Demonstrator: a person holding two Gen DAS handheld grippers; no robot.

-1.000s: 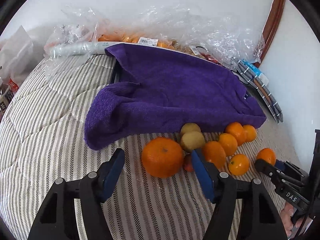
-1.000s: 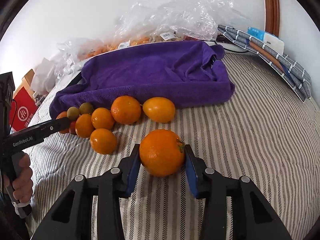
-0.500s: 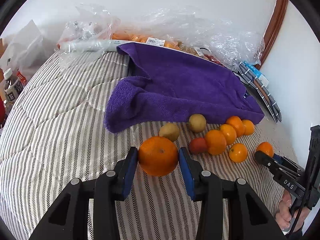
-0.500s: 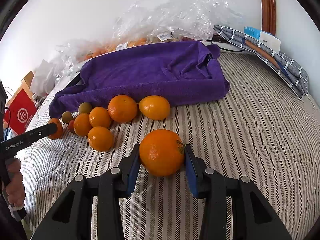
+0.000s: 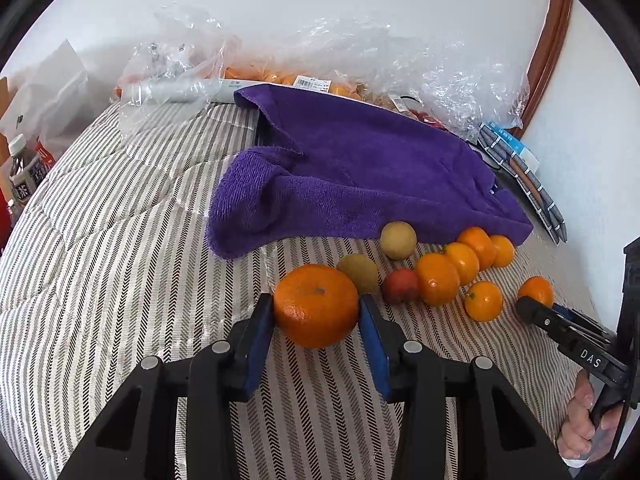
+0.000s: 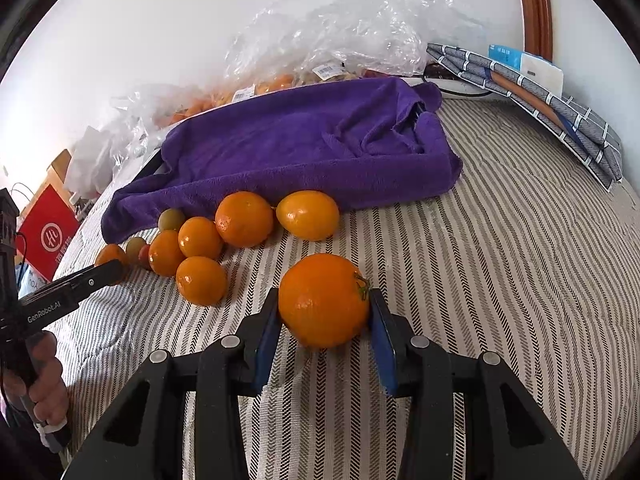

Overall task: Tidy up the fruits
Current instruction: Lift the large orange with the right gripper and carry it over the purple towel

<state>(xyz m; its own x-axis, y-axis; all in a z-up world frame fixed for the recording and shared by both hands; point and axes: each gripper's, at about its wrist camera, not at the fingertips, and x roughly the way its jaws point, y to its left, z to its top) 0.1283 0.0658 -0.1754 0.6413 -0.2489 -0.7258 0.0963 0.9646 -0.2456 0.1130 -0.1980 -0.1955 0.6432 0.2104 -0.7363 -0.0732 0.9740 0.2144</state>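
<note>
The left claw point(image 5: 316, 320) is closed on a large round orange point(image 5: 316, 305), its blue pads touching both sides. Just behind it a greenish-yellow round fruit point(image 5: 359, 271) and a small red fruit point(image 5: 401, 285) crowd close. The right claw point(image 6: 323, 316) likewise clamps a stemmed orange point(image 6: 323, 300) over the striped quilted bed point(image 6: 500, 280). A cluster of small oranges point(image 6: 200, 252) lies along the front edge of a rumpled purple towel point(image 6: 304, 144), with crinkled clear plastic bags point(image 6: 340, 36) at the bed's far edge.

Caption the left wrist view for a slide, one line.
Left gripper shut on a large orange over the striped quilt, loose fruit cluster beside a purple towel.
</note>
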